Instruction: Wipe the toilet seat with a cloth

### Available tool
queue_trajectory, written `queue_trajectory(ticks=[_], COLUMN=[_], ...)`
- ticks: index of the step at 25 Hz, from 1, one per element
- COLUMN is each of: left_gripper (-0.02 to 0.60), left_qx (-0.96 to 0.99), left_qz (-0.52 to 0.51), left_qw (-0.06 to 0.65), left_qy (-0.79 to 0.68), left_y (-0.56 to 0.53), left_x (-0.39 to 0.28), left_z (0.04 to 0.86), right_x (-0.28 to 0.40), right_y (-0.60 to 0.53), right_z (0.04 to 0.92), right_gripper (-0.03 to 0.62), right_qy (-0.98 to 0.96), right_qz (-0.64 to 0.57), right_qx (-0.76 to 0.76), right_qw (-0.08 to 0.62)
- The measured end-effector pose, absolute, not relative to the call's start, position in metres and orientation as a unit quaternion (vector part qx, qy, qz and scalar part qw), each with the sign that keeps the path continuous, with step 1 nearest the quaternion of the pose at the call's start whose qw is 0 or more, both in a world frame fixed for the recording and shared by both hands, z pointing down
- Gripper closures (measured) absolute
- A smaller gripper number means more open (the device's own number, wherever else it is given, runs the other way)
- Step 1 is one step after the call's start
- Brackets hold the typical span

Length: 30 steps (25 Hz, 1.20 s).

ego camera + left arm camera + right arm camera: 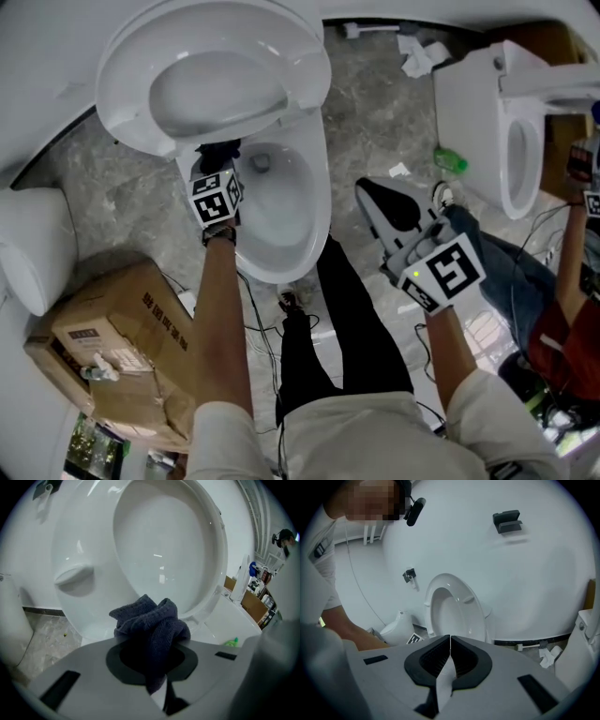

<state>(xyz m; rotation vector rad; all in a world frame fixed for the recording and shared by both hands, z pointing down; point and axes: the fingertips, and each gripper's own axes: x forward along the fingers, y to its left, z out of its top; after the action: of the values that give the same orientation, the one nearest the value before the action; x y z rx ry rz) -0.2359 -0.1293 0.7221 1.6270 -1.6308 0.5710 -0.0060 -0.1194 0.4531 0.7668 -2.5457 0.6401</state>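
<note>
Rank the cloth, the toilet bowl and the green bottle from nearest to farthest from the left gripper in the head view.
1. Cloth: held in the left gripper's jaws.
2. Toilet bowl: just beneath it.
3. Green bottle: on the floor, far right.

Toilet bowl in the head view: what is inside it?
The bowl shows bare white porcelain and a dark drain opening. The left tool, shut on a dark cloth, hides its left rear edge.
</note>
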Motion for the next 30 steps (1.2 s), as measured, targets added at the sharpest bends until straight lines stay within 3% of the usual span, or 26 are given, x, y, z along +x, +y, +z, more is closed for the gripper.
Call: queue_trajectory(ticks=[30], left_gripper=[0.541], left_qx=[0.615], left_qz=[0.226], left_qw=[0.321], left_qy=[-0.684], left_y=[-0.118], left_x=[-0.307], left_z=[0.659], right_x=[-0.048], right_y=[-0.112], right_z=[0.424], right_gripper=[0.565], right_qy=[-0.928], right_qz=[0.201], right_qx=[0.244], right_qw=[0.198])
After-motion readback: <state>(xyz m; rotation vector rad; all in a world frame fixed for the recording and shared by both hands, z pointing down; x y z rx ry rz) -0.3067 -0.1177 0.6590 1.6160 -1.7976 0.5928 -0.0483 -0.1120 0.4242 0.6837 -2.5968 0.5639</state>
